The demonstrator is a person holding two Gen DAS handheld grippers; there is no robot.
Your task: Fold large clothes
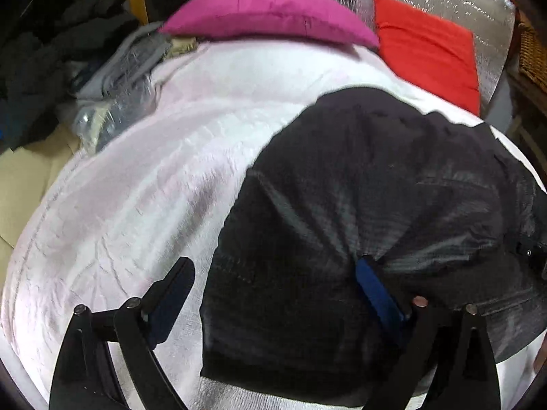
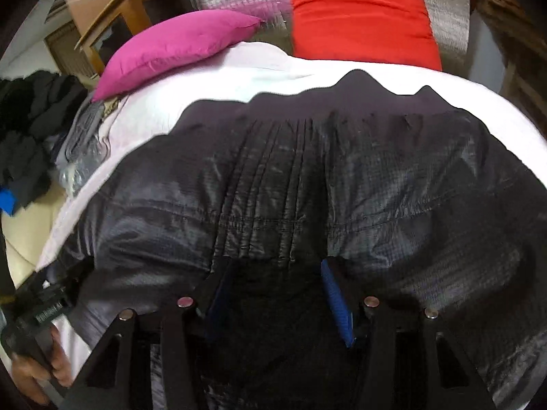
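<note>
Left wrist view: the left gripper (image 1: pixel 273 294) has its jaws spread wide over the near edge of a black quilted jacket (image 1: pixel 359 205), whose cloth lies between them without being pinched. The jacket rests on a white bedspread (image 1: pixel 143 184), with a magenta pillow (image 1: pixel 266 13) and a red pillow (image 1: pixel 427 48) beyond.

Right wrist view: the right gripper (image 2: pixel 273 290) (blue-padded) has its jaws parted, with bunched jacket fabric sitting between them.

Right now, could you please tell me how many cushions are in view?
2: a magenta fabric cushion at the far left of the white bedcover, and a red fabric cushion to its right. Others may be hidden.
</note>
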